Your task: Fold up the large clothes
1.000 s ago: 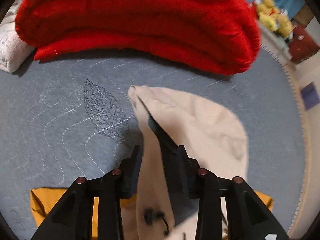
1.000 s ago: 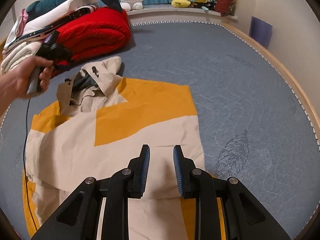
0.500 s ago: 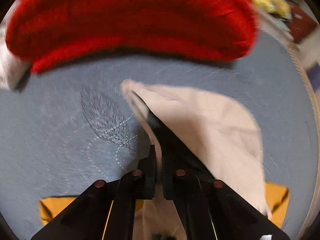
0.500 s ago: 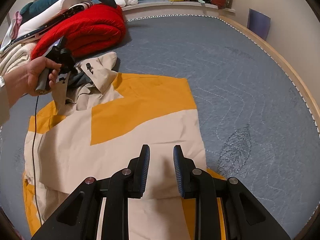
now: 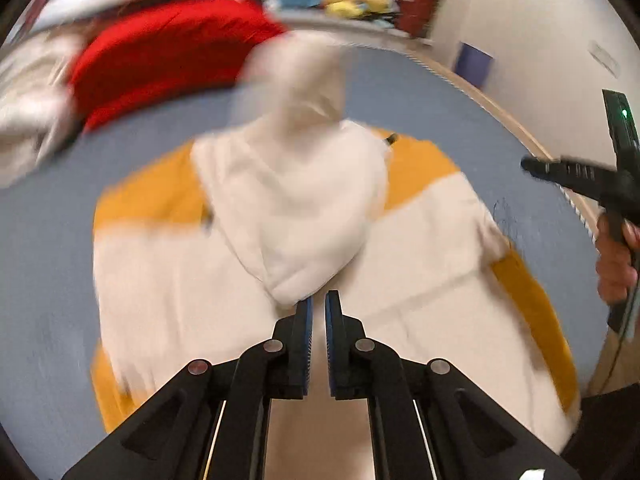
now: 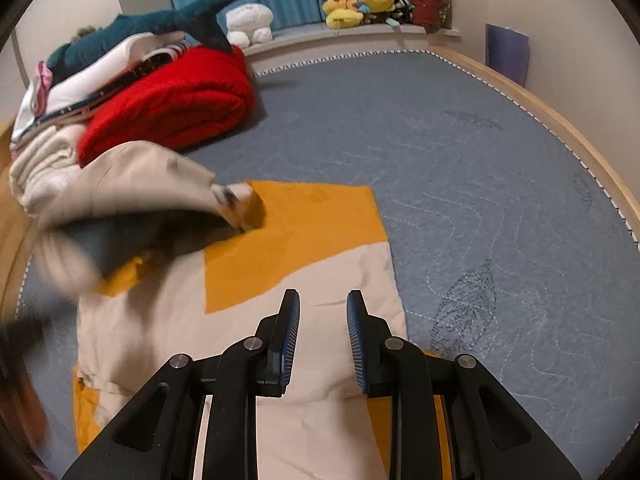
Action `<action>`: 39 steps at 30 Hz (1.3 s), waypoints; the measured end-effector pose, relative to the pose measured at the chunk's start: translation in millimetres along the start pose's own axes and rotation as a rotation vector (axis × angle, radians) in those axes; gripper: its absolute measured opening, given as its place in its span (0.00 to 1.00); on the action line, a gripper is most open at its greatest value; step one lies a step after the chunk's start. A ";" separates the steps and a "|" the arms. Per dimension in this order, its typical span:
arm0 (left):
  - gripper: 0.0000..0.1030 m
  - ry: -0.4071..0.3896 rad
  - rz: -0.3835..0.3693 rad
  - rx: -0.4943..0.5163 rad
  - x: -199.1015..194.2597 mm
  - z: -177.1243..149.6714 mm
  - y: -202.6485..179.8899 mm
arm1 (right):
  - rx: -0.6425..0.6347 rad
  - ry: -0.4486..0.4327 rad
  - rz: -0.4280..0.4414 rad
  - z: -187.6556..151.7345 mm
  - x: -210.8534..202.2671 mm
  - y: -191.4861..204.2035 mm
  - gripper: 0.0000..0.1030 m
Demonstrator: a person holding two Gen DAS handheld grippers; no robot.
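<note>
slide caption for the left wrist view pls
Left gripper pinching the beige hood and folding it down over the beige-and-orange jacket on the blue mat.

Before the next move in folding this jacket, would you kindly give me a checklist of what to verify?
1. Left gripper pinching hood at its tip: ok, though blurred.
2. That hood laid flat on jacket: not ok, it hangs lifted.
3. Right gripper open, empty: ok.
4. Rest of jacket flat on bed: ok where visible.
5. Red blanket apart from jacket: ok.
</note>
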State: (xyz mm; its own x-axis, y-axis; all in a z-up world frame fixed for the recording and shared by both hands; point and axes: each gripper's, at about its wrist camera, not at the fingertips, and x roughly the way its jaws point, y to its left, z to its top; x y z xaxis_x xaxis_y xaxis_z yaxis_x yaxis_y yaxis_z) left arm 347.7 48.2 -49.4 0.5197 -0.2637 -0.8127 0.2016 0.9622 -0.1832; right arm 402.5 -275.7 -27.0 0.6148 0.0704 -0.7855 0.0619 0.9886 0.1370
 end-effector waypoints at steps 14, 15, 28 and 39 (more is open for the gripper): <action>0.30 0.102 -0.203 -0.651 56.8 -18.0 64.5 | 0.131 0.158 0.281 -22.5 34.0 10.3 0.33; 0.30 0.120 -0.210 -0.677 64.2 -21.1 70.4 | 0.142 0.178 0.299 -25.1 39.2 11.4 0.36; 0.18 0.162 -0.288 -0.836 72.4 -42.6 86.7 | 0.170 0.341 0.447 -51.4 91.2 62.1 0.42; 0.03 -0.071 -0.258 -0.579 12.9 6.2 61.0 | 0.137 0.273 0.497 -50.4 92.2 77.4 0.07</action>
State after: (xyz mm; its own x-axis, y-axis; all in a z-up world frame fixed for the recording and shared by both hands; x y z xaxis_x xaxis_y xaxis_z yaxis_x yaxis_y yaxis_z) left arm 371.9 103.1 -67.7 0.5725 -0.4765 -0.6673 -0.1436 0.7429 -0.6538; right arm 424.4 -186.1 -119.3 0.3724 0.5714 -0.7313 -0.0706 0.8031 0.5916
